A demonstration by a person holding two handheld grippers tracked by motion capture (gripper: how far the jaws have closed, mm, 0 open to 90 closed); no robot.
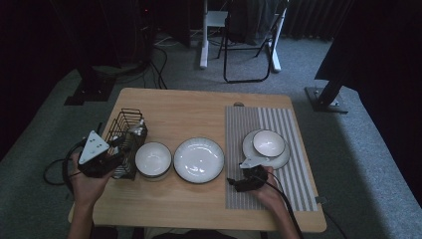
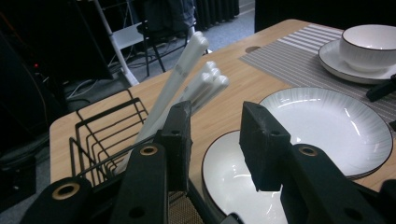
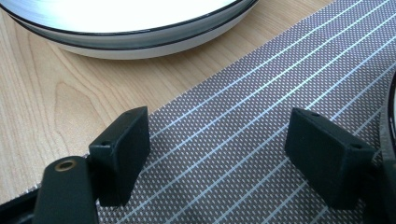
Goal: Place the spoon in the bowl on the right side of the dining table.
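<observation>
we see the left gripper (image 1: pixel 110 155) poised by the wire basket (image 1: pixel 125 130) of white utensils (image 2: pixel 187 79), jaws parted, empty. right gripper (image 1: pixel 238 182) low over the striped mat (image 1: pixel 293 144), jaws spread wide. plate (image 1: pixel 198 159) between.

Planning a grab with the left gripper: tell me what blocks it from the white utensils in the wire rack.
Nothing visible does. The left gripper, jaws open, sits just short of the white utensils leaning in the wire rack; the bowl lies beside it.
</observation>
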